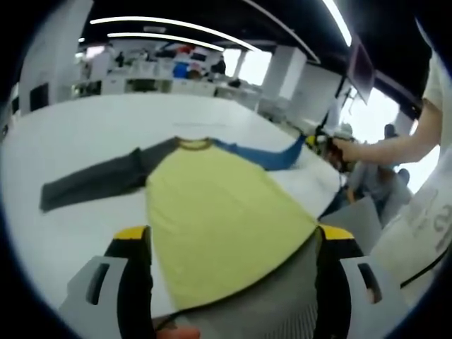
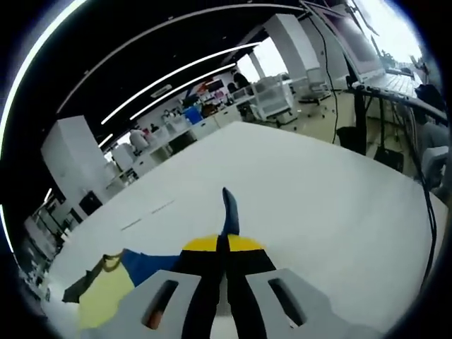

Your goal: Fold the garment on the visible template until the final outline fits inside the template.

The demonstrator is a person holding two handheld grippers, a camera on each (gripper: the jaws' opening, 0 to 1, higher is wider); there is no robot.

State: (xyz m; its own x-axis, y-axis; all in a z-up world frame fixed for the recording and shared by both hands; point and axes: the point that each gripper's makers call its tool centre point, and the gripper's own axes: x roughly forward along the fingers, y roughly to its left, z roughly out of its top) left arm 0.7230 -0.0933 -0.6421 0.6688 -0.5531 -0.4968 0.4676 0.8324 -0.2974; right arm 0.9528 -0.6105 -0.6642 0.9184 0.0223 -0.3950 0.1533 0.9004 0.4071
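Garment (image 1: 219, 219) lies flat on the white table (image 1: 70, 141) in the left gripper view: yellow body, grey sleeve (image 1: 99, 180) spread out, blue sleeve (image 1: 272, 155) lifted at its end by the right gripper (image 1: 323, 143). Left gripper (image 1: 233, 261) jaws stand wide apart over the hem, holding nothing. Right gripper view: right gripper (image 2: 222, 247) jaws pinched together on the blue sleeve (image 2: 229, 208); yellow body (image 2: 102, 296) at lower left.

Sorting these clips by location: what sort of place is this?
Likely an open-plan office or lab: a big white table holding the shirt, rows of desks behind, strip ceiling lights.
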